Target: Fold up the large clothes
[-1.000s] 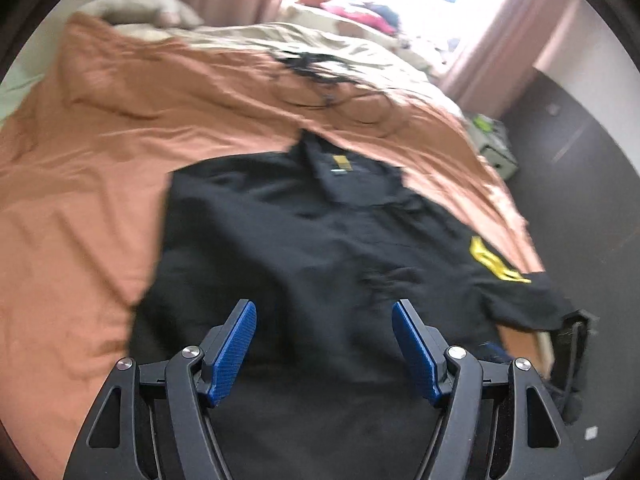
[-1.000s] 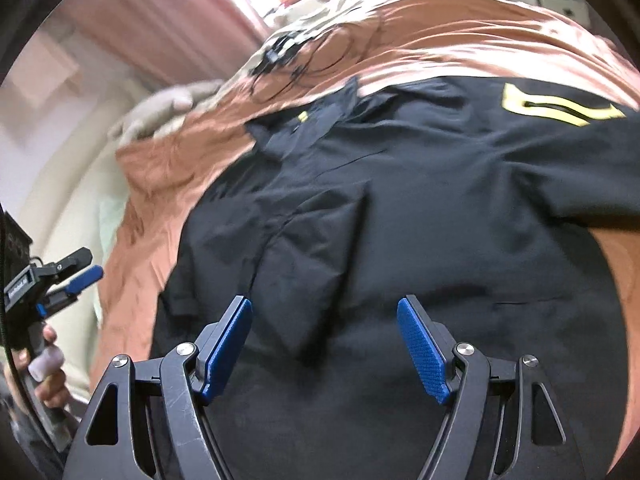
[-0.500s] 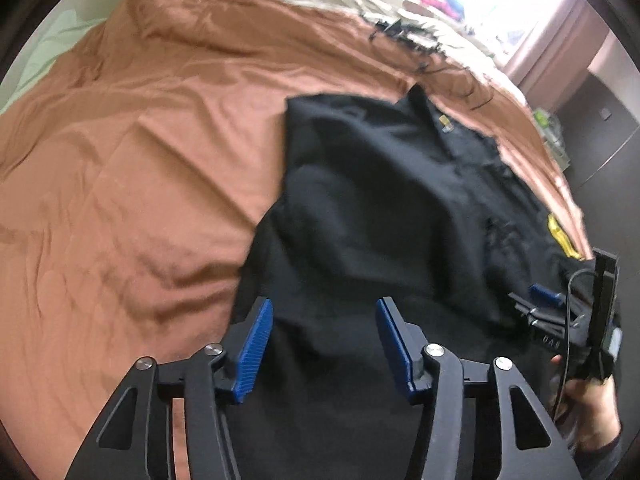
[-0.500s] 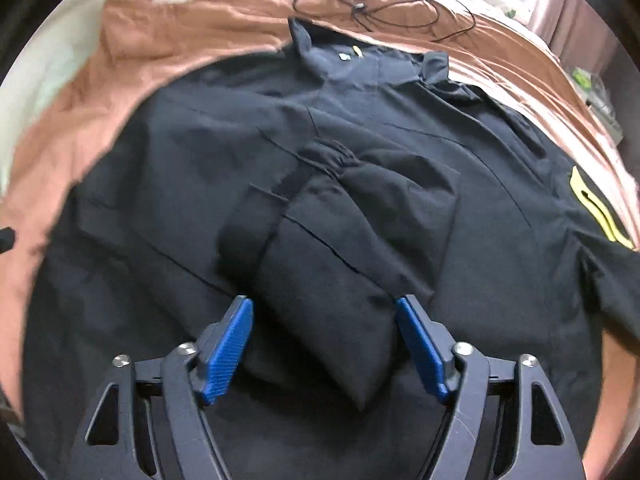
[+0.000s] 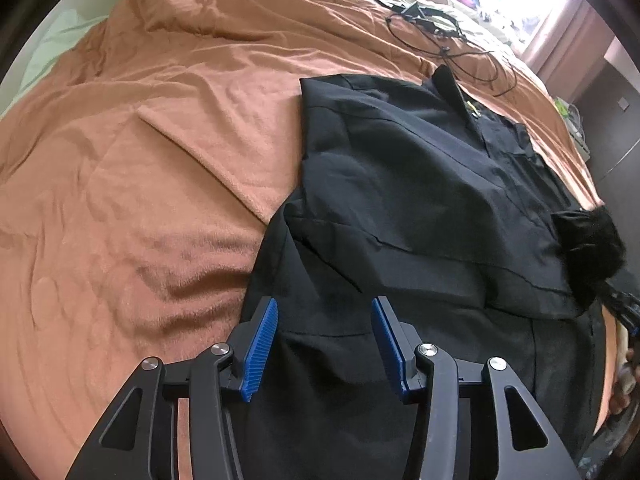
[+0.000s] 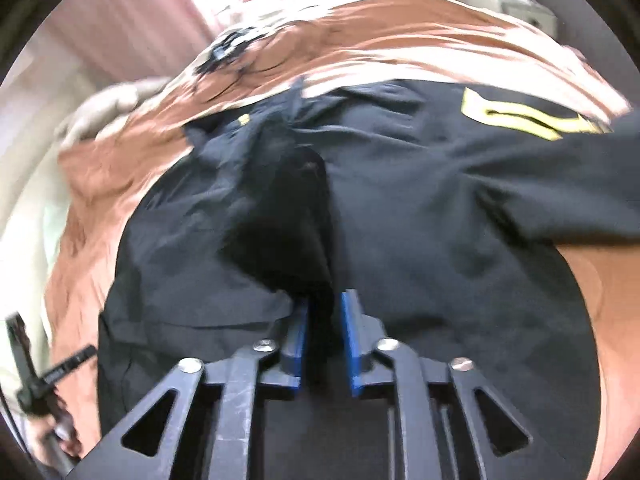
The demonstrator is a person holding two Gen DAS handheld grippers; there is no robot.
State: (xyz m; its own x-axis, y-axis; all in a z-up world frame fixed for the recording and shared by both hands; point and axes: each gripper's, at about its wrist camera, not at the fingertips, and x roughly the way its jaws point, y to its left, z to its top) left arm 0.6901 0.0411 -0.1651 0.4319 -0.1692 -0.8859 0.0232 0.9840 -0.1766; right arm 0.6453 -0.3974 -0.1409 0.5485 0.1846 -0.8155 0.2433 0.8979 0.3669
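Note:
A large black shirt (image 5: 420, 184) with a collar and a yellow emblem (image 6: 516, 116) lies spread on an orange-brown blanket (image 5: 160, 140). My left gripper (image 5: 324, 328) is open and empty, low over the shirt's lower left part near its edge. My right gripper (image 6: 324, 320) is shut on a bunched fold of the black shirt (image 6: 296, 208), which rises as a dark ridge from the jaws. In the left wrist view that lifted bunch (image 5: 588, 244) shows at the far right. The right wrist view is motion-blurred.
Black cables (image 5: 436, 32) lie on the blanket beyond the collar. A beige pillow (image 6: 108, 108) lies at the bed's head. Pink curtains and a bright window stand behind. A dark cabinet (image 5: 608, 120) is to the right of the bed.
My right gripper has closed on the folded sleeve part of the shirt and pulled it up. My left gripper has narrowed slightly and come lower over the shirt's lower left part.

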